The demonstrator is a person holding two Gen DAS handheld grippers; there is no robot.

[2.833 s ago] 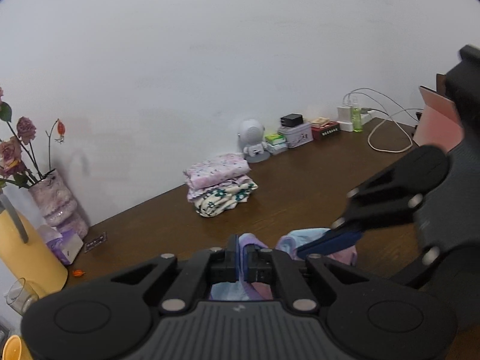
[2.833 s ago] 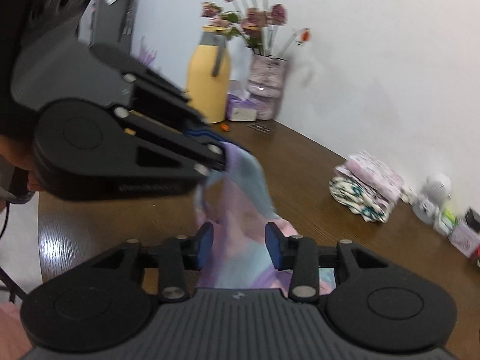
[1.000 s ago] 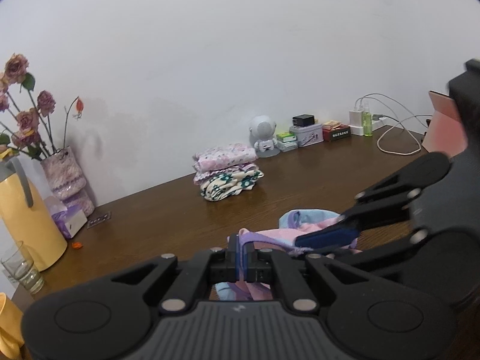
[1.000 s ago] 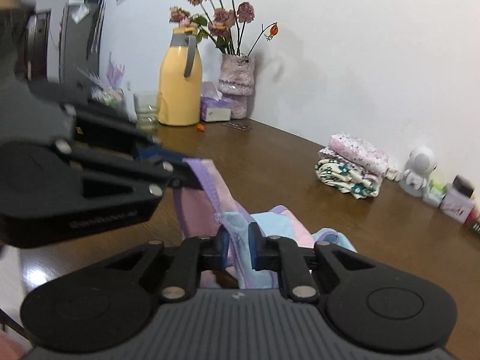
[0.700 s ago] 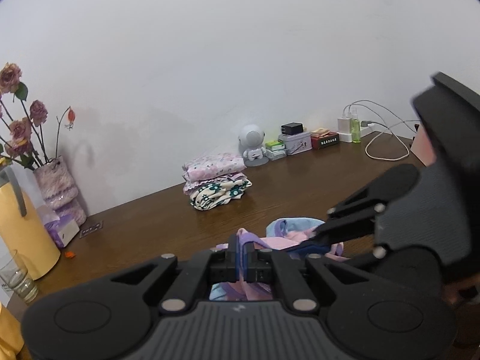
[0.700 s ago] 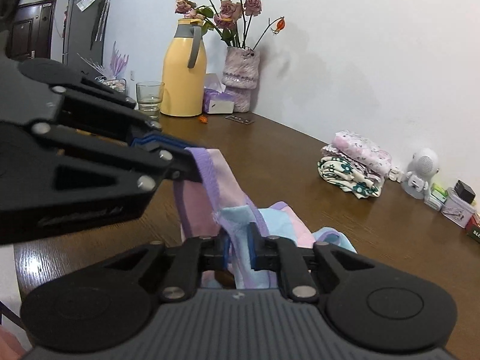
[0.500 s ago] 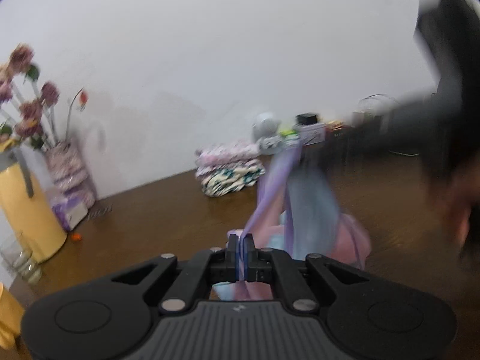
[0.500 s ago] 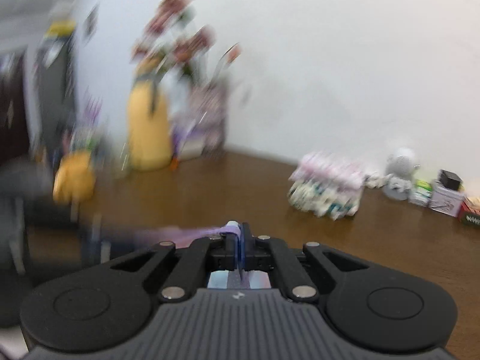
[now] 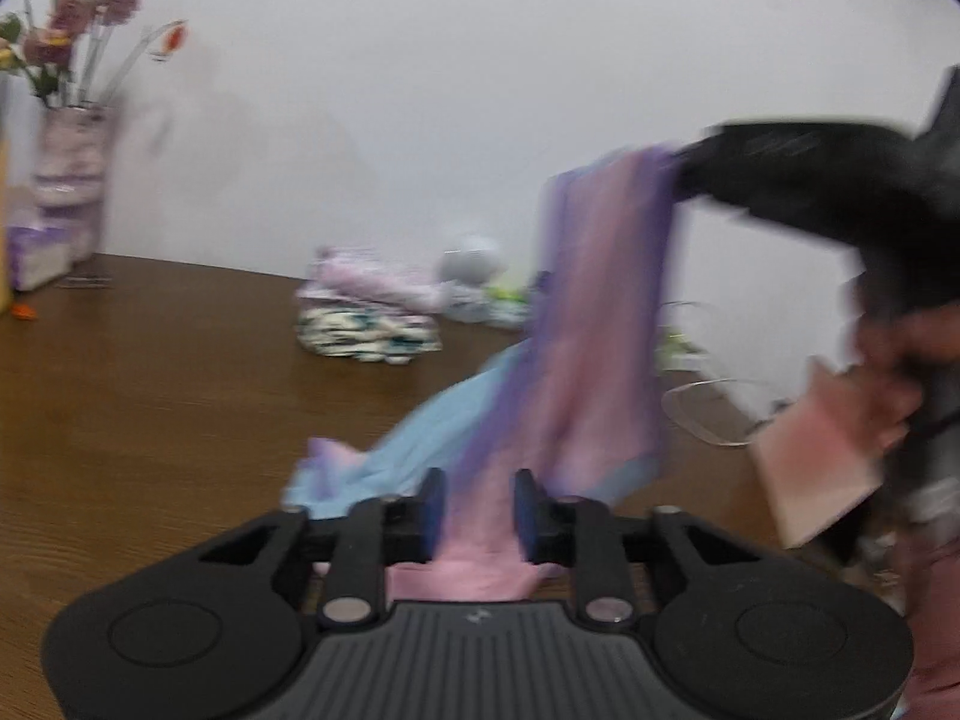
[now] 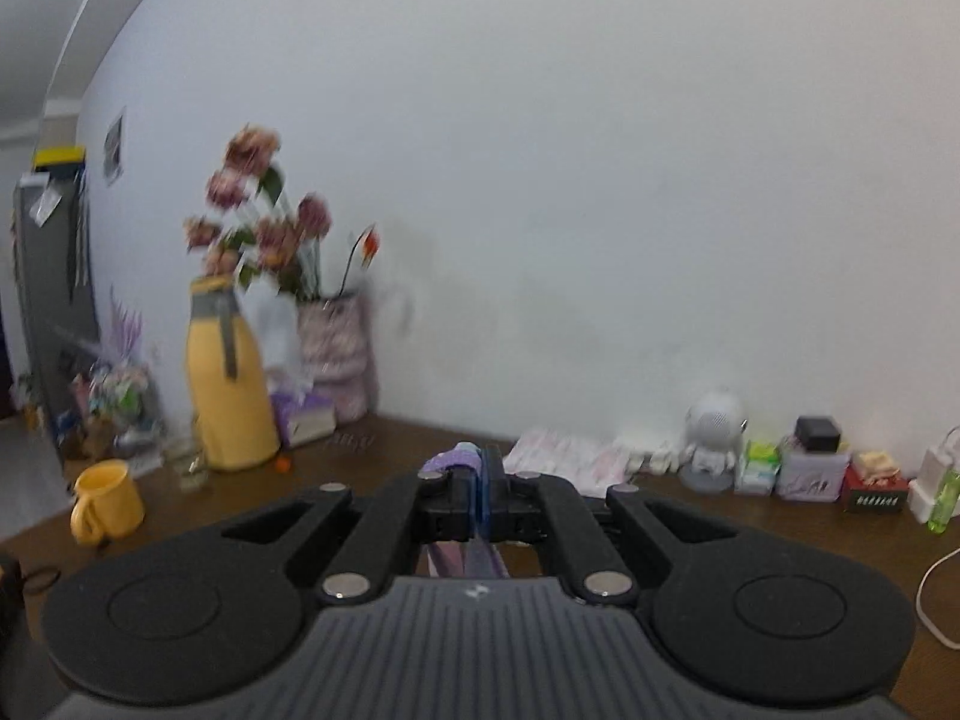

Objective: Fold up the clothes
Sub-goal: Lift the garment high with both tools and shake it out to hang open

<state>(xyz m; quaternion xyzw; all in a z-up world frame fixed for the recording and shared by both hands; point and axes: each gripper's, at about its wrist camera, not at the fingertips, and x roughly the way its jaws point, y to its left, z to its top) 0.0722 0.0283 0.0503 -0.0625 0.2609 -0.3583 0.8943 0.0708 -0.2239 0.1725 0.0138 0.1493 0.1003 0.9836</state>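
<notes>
A pink, purple and light-blue garment (image 9: 588,360) hangs in the air and trails down to the brown table (image 9: 150,408). My right gripper (image 10: 480,480) is shut on its top edge (image 10: 456,459) and holds it high; it shows as a blurred black shape in the left wrist view (image 9: 798,180). My left gripper (image 9: 474,507) is open, its jaws apart, with the pink cloth lying loose between them. A stack of folded clothes (image 9: 366,318) sits at the back of the table, also in the right wrist view (image 10: 570,459).
A yellow jug (image 10: 225,384), a flower vase (image 10: 336,354), a glass (image 10: 189,462) and a yellow mug (image 10: 105,501) stand at the table's left. A white robot toy (image 10: 714,438), small boxes (image 10: 810,468) and a charger cable (image 10: 936,588) line the back right.
My right gripper closed on the garment and lifted it up and away to the right. My left gripper let go of the cloth and now stands open.
</notes>
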